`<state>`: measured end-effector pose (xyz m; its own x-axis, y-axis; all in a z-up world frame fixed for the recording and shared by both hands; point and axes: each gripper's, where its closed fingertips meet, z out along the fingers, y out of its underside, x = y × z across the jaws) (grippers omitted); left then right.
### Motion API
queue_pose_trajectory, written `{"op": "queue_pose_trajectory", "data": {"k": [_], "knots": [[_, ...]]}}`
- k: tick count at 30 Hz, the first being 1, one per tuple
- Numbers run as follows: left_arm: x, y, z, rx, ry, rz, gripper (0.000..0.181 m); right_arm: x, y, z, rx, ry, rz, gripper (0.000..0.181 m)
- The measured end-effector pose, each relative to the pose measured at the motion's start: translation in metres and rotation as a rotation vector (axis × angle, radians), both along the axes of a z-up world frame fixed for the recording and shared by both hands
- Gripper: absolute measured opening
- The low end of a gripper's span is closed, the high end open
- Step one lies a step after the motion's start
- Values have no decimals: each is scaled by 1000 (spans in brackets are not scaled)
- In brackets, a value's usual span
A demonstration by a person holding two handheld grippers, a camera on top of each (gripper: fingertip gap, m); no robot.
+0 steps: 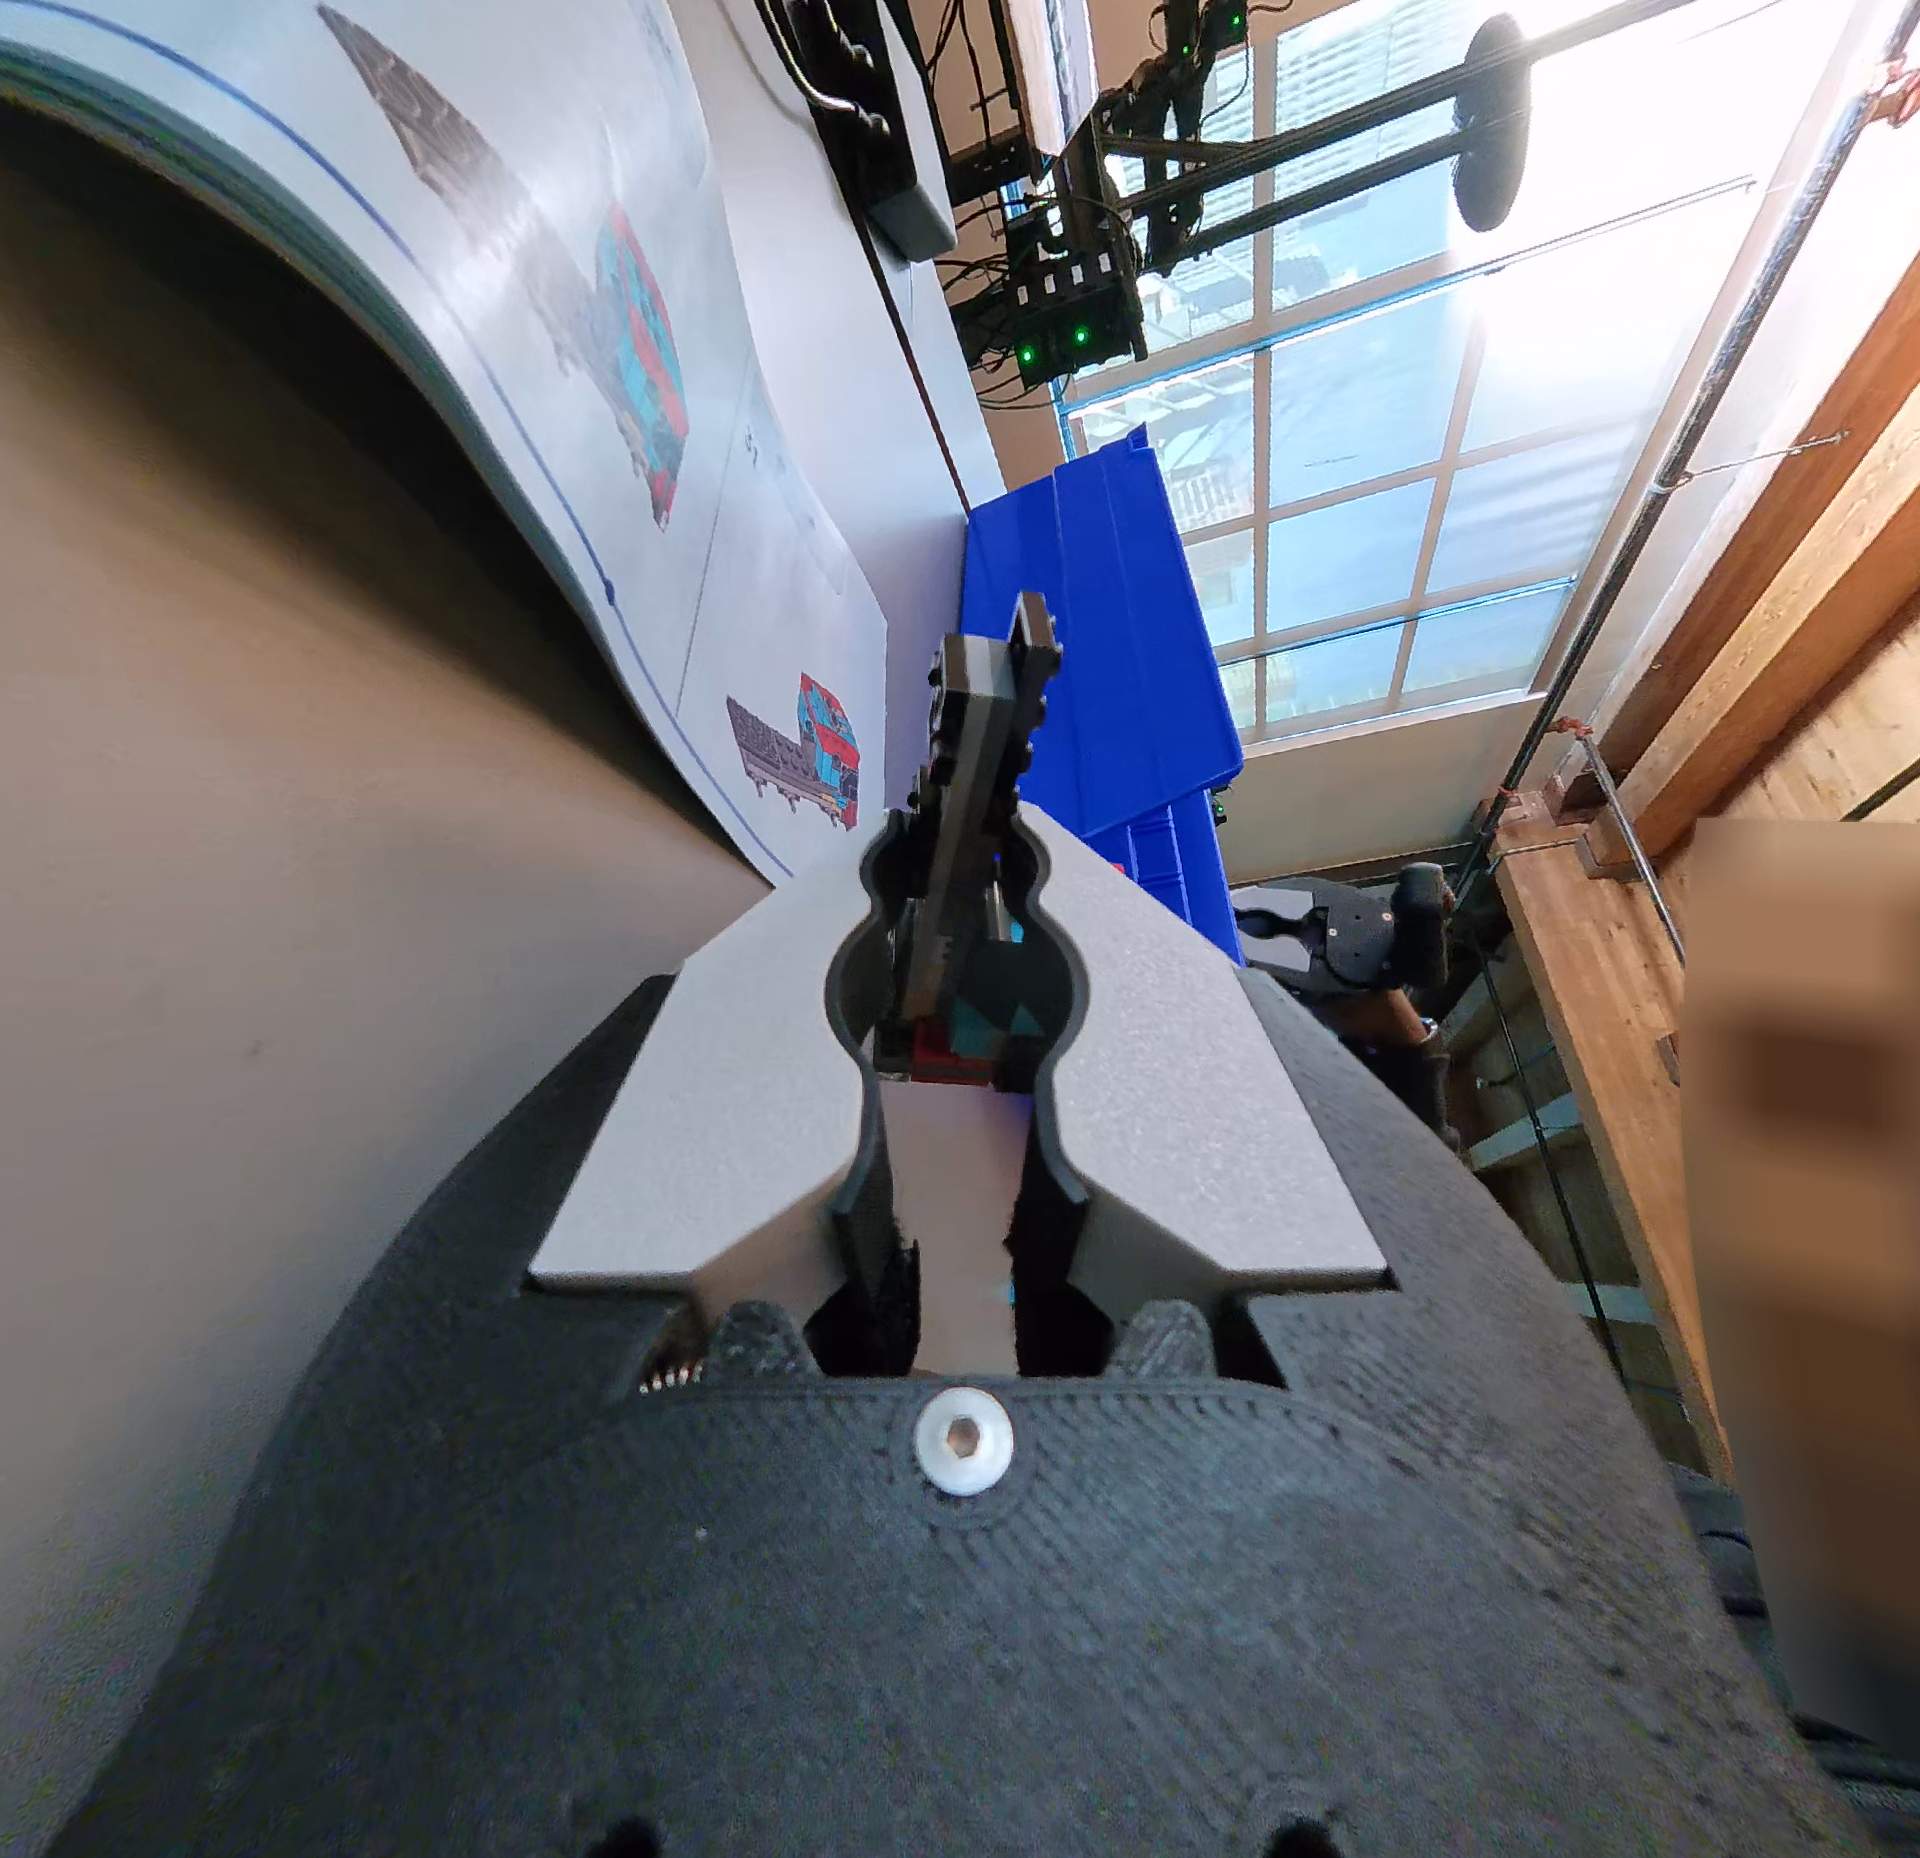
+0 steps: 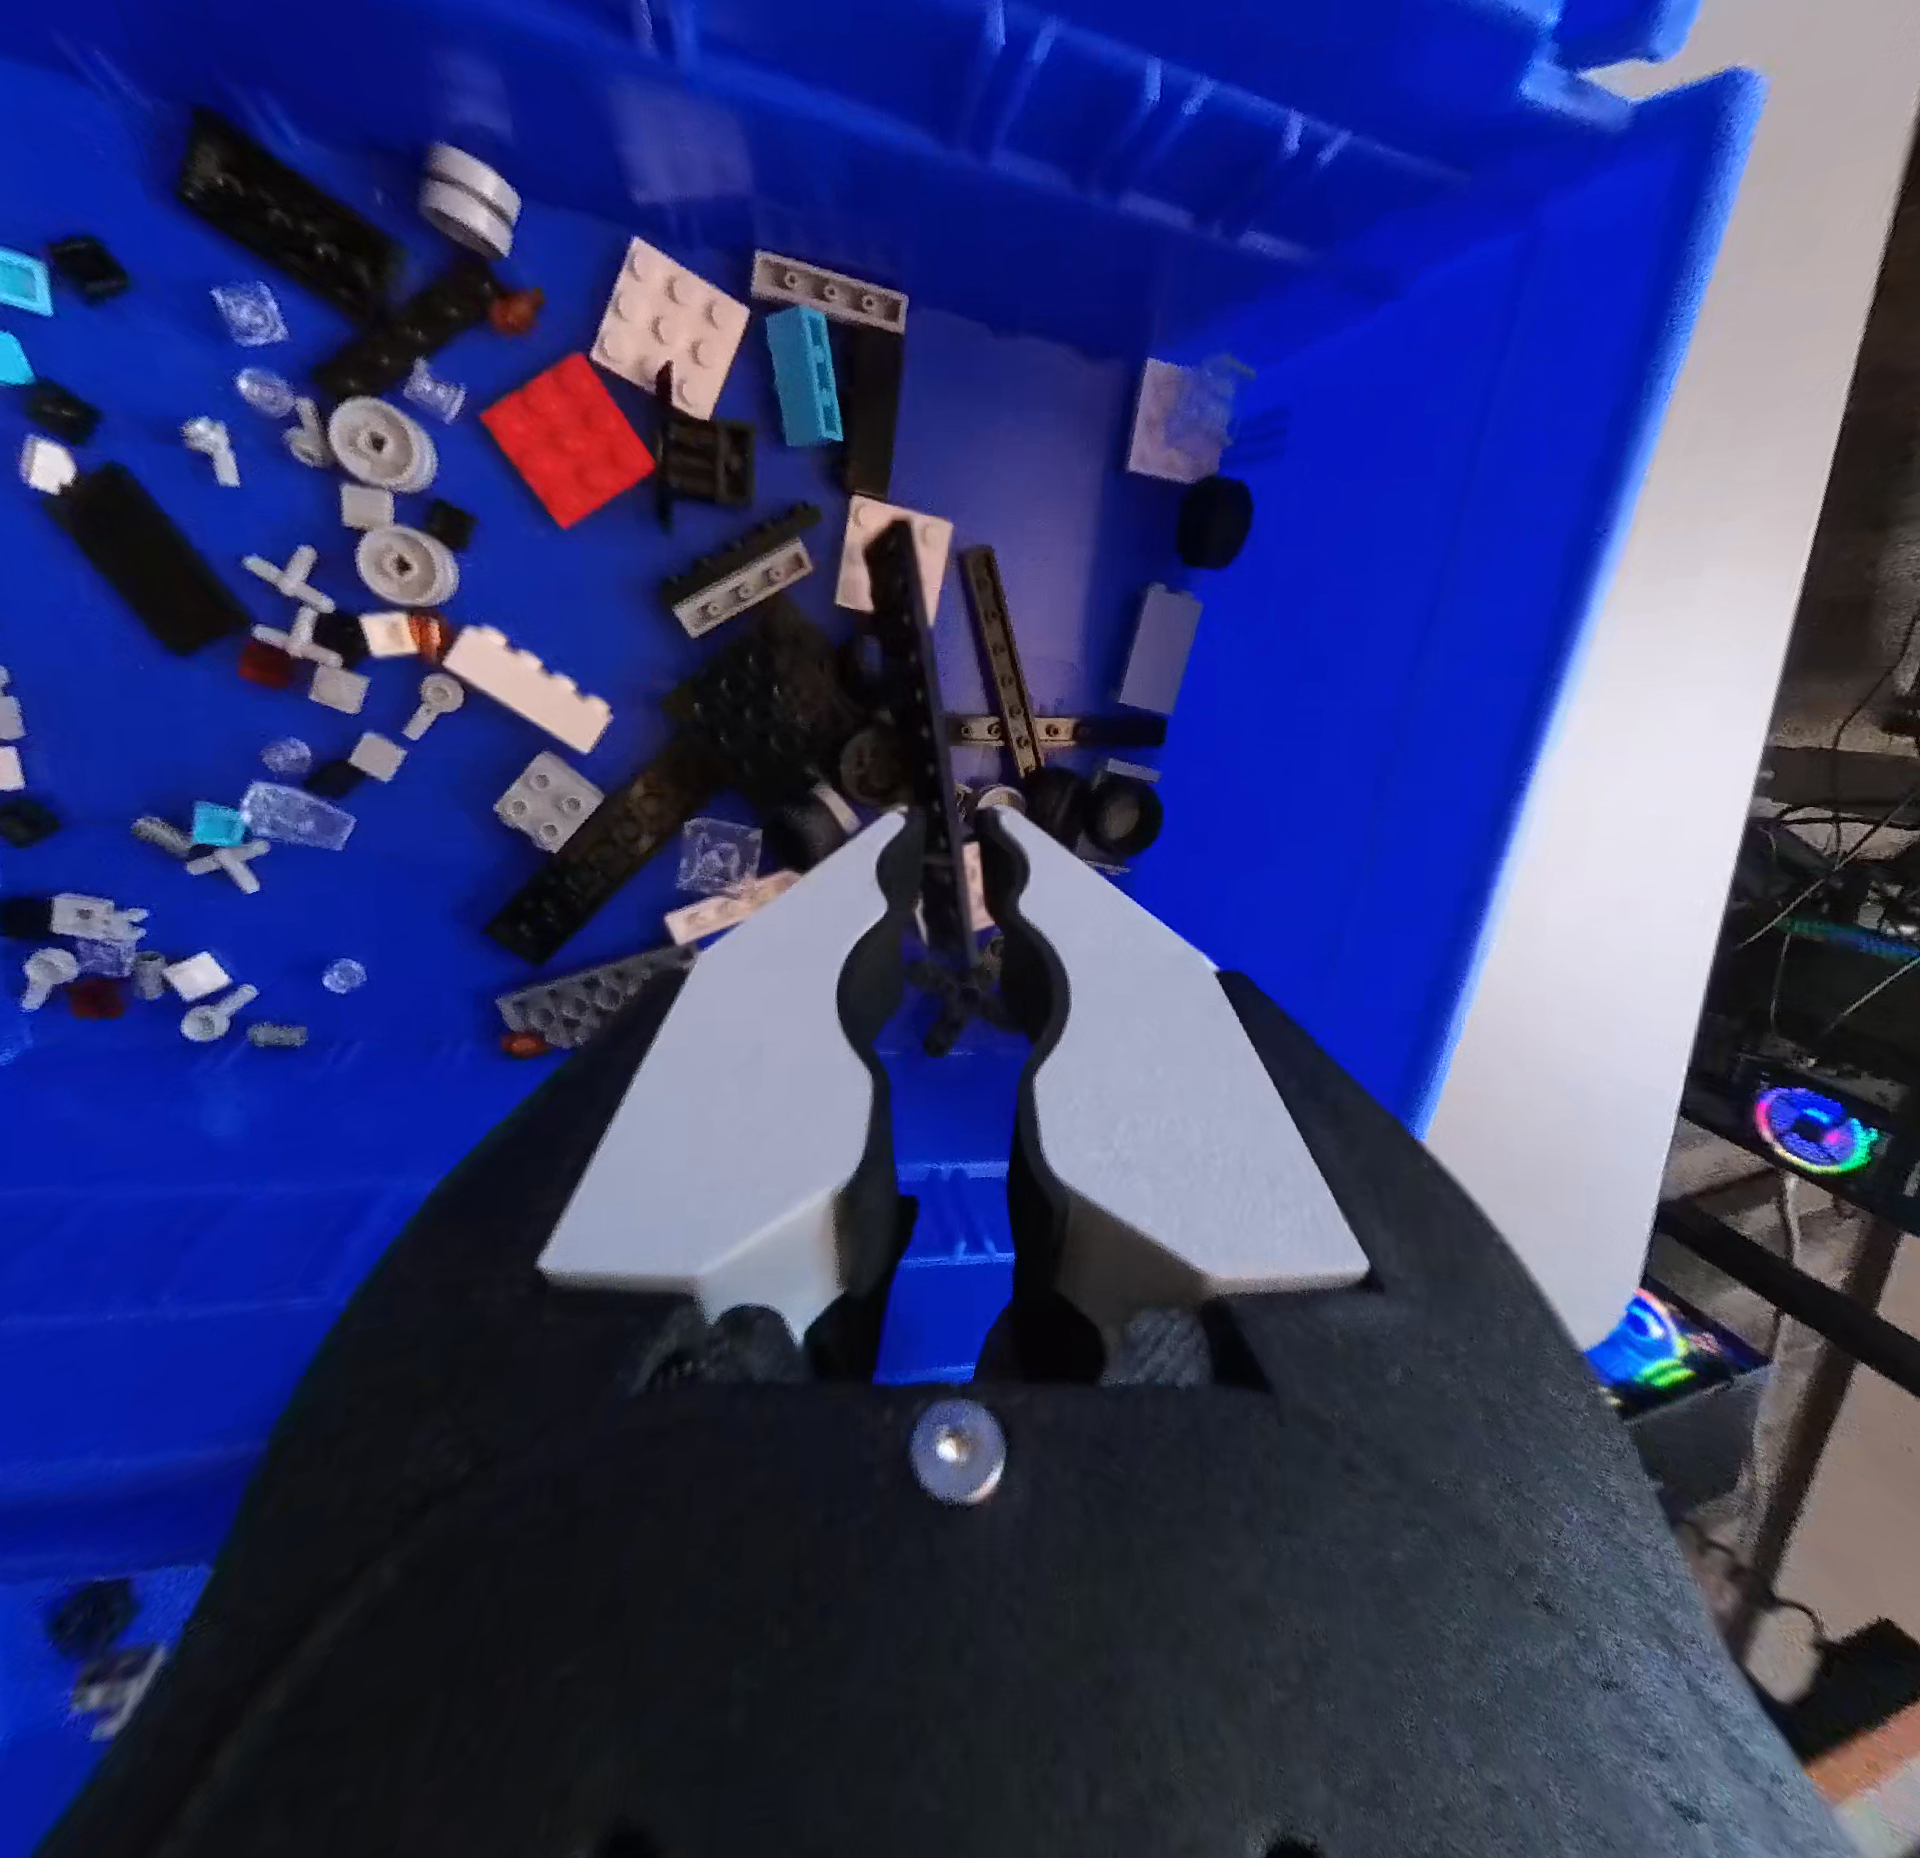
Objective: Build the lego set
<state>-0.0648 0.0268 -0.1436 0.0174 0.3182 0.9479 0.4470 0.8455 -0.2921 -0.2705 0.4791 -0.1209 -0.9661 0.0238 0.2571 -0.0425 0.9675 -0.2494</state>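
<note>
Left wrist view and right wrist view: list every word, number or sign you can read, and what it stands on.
Booklet: small print beside the build pictures, too blurred to read.
Blue bin and loose bricks: no writing shows.
Model in the left gripper, black strip in the right gripper: no writing shows.

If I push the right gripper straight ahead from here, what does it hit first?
Probably the loose bricks on the floor of the blue bin. The right gripper is shut on a long black strip, and that strip's far end would likely meet the pale plate first, though depth is unclear.
</note>
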Motion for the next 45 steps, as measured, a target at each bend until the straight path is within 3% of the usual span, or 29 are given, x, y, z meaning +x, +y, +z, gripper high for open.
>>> {"op": "queue_pose_trajectory", "data": {"k": [9, 15, 26, 38, 42, 45], "knots": [[-1, -2, -3, -10, -17, 16, 17, -27, 21, 33, -276, 33, -264, 23], [-2, -2, -5, -19, -33, 23, 17, -37, 30, 20, -316, -31, -363, 26], [-2, -4, -6, -28, -39, 39, 17, -23, 17, 11, -343, -45, -284, 28], [-3, -4, -8, -33, -53, 42, 17, 1, 8, 19, -379, -73, -334, 28], [-3, -4, -9, -33, -61, 35, 18, 29, 8, 13, -313, -109, -246, 29], [-3, -4, -9, -32, -63, 35, 18, 58, 5, 7, -260, -143, -85, 30]]}}
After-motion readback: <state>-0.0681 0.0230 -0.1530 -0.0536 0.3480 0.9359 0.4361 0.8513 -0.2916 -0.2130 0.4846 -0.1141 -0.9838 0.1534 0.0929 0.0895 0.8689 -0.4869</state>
